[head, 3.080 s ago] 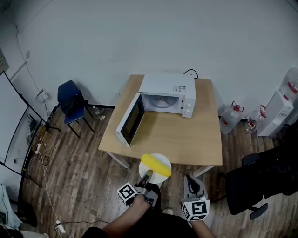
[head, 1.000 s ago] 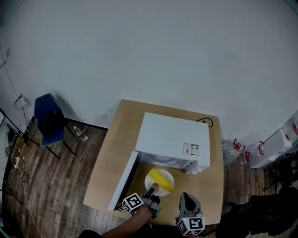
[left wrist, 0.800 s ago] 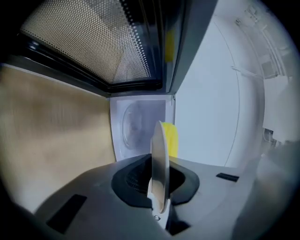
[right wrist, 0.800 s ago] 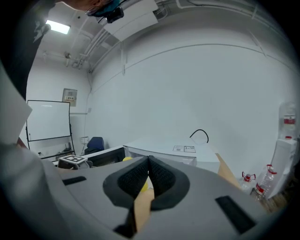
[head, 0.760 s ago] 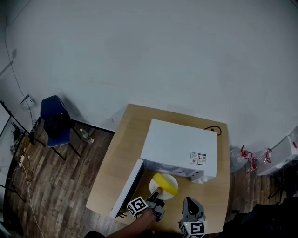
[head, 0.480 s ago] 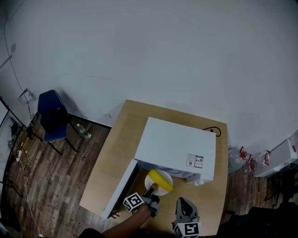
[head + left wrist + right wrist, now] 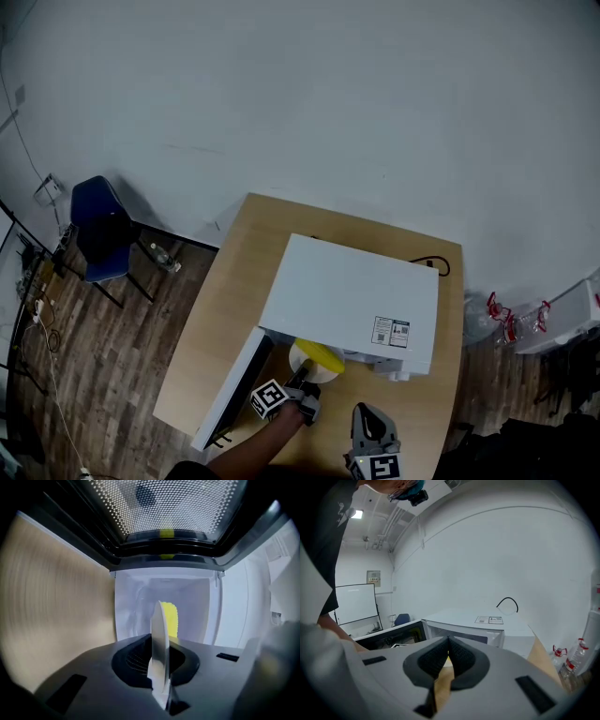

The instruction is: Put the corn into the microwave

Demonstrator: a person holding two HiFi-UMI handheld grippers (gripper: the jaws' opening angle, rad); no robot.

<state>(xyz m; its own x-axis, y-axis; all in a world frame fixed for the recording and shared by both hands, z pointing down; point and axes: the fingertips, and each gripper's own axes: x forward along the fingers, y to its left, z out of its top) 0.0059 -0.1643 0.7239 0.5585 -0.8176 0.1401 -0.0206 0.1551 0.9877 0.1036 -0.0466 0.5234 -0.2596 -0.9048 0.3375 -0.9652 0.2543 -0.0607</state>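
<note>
The yellow corn [image 7: 320,354] lies on a white plate [image 7: 323,372], and my left gripper [image 7: 304,375] is shut on the plate's near rim. The plate sits at the mouth of the white microwave [image 7: 349,295], partly under its top front edge. The microwave door [image 7: 228,400] hangs open to the left. In the left gripper view the plate [image 7: 159,639] stands edge-on between the jaws of the left gripper [image 7: 162,682], with the corn [image 7: 172,619] behind it and the lit cavity [image 7: 187,606] ahead. My right gripper [image 7: 368,424] is shut and empty, held right of the plate; the right gripper [image 7: 447,656] faces the microwave [image 7: 468,623].
The microwave stands on a wooden table [image 7: 234,281] against a white wall. A black cable [image 7: 429,266] runs behind it. A blue chair [image 7: 97,230] stands on the wood floor at the left, water bottles [image 7: 497,312] at the right.
My left gripper has carried the plate and corn forward and lower, from in front of the microwave to its opening. The right gripper has drifted slightly and stays shut.
</note>
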